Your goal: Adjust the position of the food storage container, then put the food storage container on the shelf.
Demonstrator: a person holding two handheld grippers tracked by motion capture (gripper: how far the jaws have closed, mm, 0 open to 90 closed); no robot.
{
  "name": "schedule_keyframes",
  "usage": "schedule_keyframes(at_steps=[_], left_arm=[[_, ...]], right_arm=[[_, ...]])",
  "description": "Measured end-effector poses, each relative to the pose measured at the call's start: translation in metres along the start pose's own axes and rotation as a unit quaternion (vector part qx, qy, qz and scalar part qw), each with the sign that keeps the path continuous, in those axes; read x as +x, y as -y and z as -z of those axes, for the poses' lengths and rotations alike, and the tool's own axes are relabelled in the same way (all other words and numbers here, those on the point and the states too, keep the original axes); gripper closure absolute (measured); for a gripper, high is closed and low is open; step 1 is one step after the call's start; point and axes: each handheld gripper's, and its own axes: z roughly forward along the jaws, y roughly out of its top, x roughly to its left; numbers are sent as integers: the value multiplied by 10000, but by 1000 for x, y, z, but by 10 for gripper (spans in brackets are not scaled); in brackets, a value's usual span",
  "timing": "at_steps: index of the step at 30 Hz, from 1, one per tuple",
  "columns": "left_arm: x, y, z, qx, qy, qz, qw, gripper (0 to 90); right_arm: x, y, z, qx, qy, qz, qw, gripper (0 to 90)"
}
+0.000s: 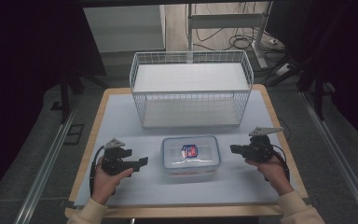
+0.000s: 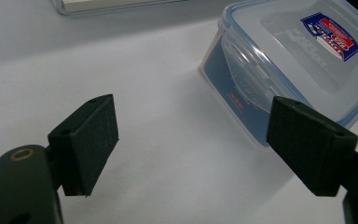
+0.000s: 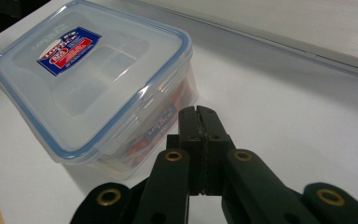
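Note:
A clear plastic food box (image 1: 190,157) with a blue-rimmed lid and a red and blue label sits at the middle front of the table. The same box (image 2: 303,56) lies ahead and right of my left gripper (image 2: 191,140), whose jaws stand wide open with nothing between them. That left gripper (image 1: 142,162) rests a short way left of the box. My right gripper (image 3: 196,114) has its jaws pressed together, empty, just beside the box (image 3: 93,79). In the high view the right gripper (image 1: 233,149) points at the box from its right.
A white wire basket (image 1: 191,95) with a white shelf stands behind the box at the back of the white table mat (image 1: 121,121). The wooden table edge (image 1: 279,123) runs along the sides. Cables and a stand lie on the floor beyond.

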Motion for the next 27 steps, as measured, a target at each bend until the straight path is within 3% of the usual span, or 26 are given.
schedule_keyframes(at_steps=[1, 2, 3, 5, 6, 7, 13, 20, 25, 27], left_arm=[[-1, 0, 0, 8, 15, -21, 10000, 164], [-1, 0, 0, 8, 15, -21, 10000, 164], [-2, -1, 0, 10, 39, -34, 10000, 165], [-3, -2, -1, 12, 60, -35, 10000, 167], [-4, -2, 0, 13, 78, -40, 10000, 167], [-5, -3, -1, -5, 122, -29, 9999, 171], [-13, -10, -6, -21, 423, 112, 9990, 174], [-21, -18, -25, 111, 838, 289, 9960, 179], [-23, -20, -43, 289, 1190, 572, 9908, 180], [-23, -21, -45, 303, 1218, 617, 9902, 183]], right_arm=[[0, 0, 1, -42, -18, -17, 10000, 793], [0, 0, 1, -42, -18, -17, 10000, 793], [1, -1, 3, -107, -69, -91, 9999, 687], [0, -1, 4, -204, -93, -146, 9996, 571], [0, -1, 4, -204, -93, -146, 9996, 571], [0, -2, 6, -225, -219, -280, 9991, 493], [-2, -4, 5, -253, -531, -610, 9964, 296], [3, -7, 5, -270, -663, -596, 9956, 236], [5, -8, 1, -205, -698, -576, 9957, 225], [5, -8, -1, -204, -697, -585, 9956, 223]])
